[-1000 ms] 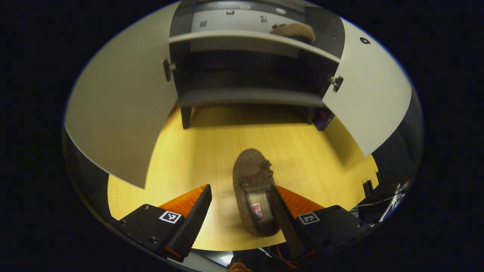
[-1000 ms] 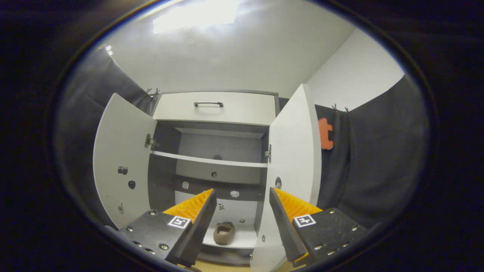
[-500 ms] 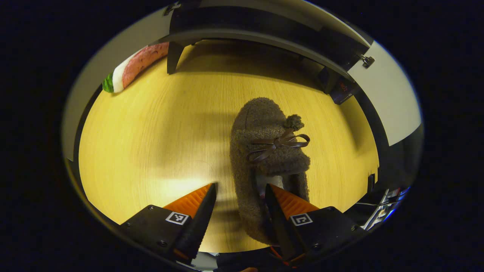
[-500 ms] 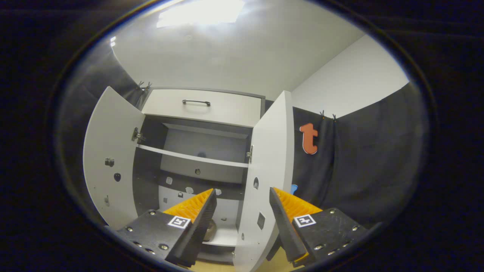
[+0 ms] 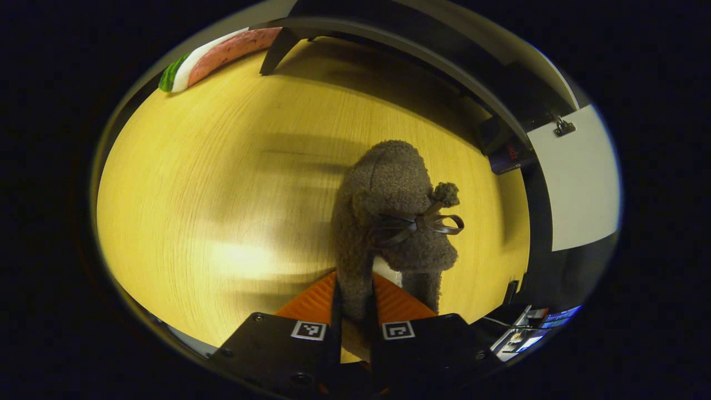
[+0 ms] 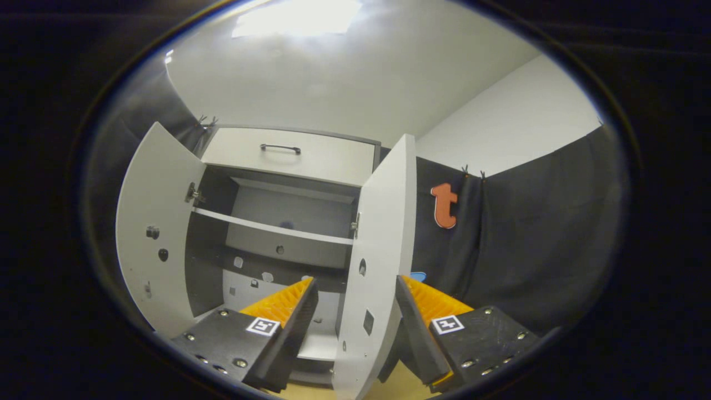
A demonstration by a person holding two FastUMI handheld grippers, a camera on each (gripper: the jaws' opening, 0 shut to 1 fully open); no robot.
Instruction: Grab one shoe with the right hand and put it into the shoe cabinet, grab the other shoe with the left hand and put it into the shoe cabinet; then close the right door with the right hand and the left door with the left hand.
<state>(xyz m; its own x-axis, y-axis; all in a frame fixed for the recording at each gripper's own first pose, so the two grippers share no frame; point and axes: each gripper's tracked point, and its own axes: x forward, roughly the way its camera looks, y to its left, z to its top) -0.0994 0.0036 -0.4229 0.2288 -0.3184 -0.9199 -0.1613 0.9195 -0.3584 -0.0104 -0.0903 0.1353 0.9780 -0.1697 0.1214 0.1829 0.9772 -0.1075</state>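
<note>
A: Listing the left gripper view first. Item one: left gripper (image 5: 354, 294), fingers drawn nearly together, pinching the side wall of the shoe (image 5: 391, 222) at its heel end, one finger outside and one inside the opening.

B: Shoe details?

A: Brown, fuzzy, a thin ribbon bow (image 5: 422, 224) and a small pom-pom on top. Toe points away from the camera. It sits over the wooden floor (image 5: 222, 194); whether the sole touches the boards, I cannot tell.

B: Surroundings?

A: The dark base of the cabinet (image 5: 422, 55) runs along the top edge. Its white right door (image 5: 577, 183) stands open at the far right. A striped red, white and green object (image 5: 216, 55) lies at the upper left.

B: Right gripper view?

A: Right gripper (image 6: 355, 300), jaws wide apart, holding nothing. The edge of the open right door (image 6: 377, 250) stands between its fingers, farther off, not touching them as far as I can see. The left door (image 6: 153, 233) is swung open too. Inside, one shelf (image 6: 272, 225); above, a drawer (image 6: 289, 158) with a dark handle.
</note>
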